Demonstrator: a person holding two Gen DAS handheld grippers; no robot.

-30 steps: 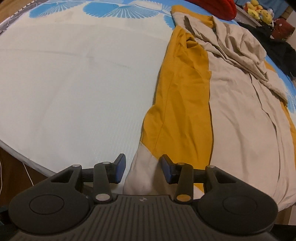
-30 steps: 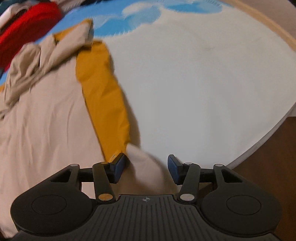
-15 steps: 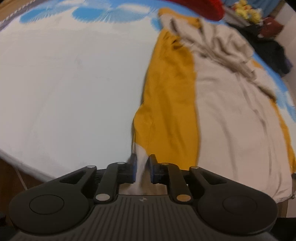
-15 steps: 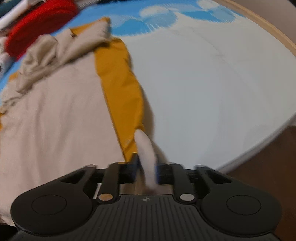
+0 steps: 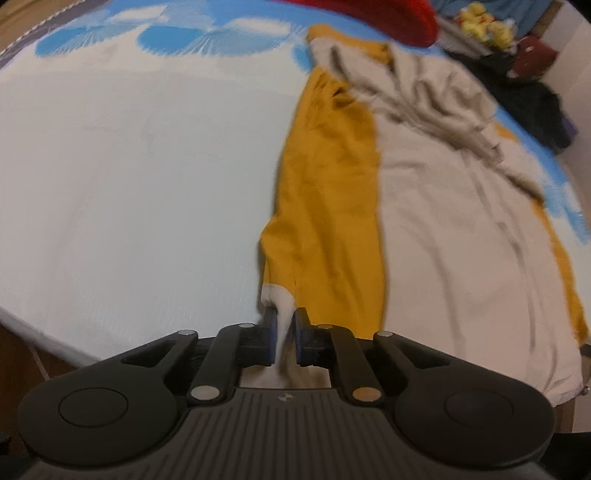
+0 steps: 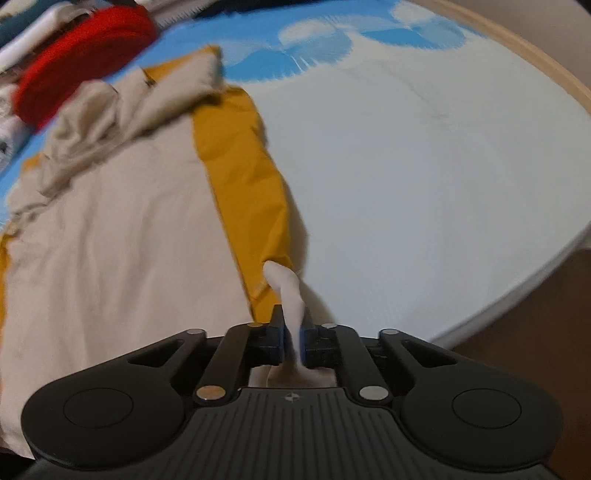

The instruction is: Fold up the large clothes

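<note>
A large beige garment (image 5: 450,229) with mustard-yellow side panels (image 5: 332,206) lies spread on the bed, its top end bunched up at the far side. In the left wrist view my left gripper (image 5: 285,317) is at the near hem's left corner; its jaws are closing, with a pale fold of the hem pinched between the blue pads. In the right wrist view the same garment (image 6: 110,240) fills the left half. My right gripper (image 6: 294,317) is at the hem's right corner beside the yellow panel (image 6: 251,192); its jaws are closing too, and a white strip of hem stands up between the pads.
The bed sheet (image 5: 129,184) is white with blue patches at the far end. A red cushion (image 6: 81,55) lies beyond the garment. Dark clothes (image 5: 528,99) and yellow plush toys (image 5: 484,22) sit at the far right. The mattress edge (image 6: 517,273) drops to a brown floor.
Both grippers went from wide open around the hem corners to closed on them. The right one has lifted its corner slightly, so the hem now stands up in a strip.
</note>
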